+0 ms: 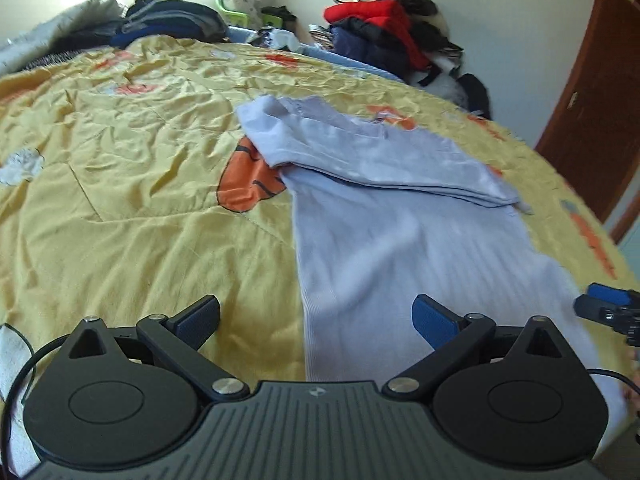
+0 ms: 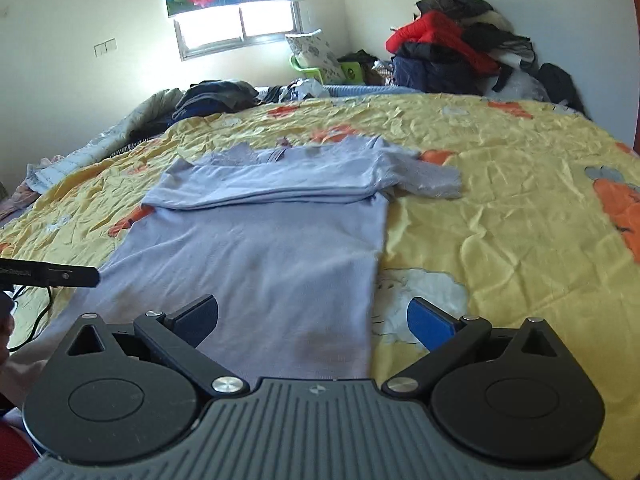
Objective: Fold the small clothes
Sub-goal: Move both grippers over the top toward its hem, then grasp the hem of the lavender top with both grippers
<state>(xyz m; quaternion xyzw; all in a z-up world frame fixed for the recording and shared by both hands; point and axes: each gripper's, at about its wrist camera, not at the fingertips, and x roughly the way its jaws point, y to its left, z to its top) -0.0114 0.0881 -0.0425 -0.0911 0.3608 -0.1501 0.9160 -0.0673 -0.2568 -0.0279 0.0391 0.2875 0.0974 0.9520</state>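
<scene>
Left wrist view shows the lavender shirt (image 1: pixel 400 240) flat on the yellow quilt (image 1: pixel 140 200), sleeves apparently folded across, so both grippers, left gripper (image 1: pixel 316 320) and right gripper (image 2: pixel 312 320), hover agape near its hem, presumably for folding.

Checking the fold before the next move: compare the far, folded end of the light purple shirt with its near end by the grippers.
The far end of the light purple shirt is doubled over in stacked layers, one sleeve sticking out sideways. The near end lies flat in a single spread, with a faint darker patch. Both rest on the yellow quilt, ungripped.
</scene>
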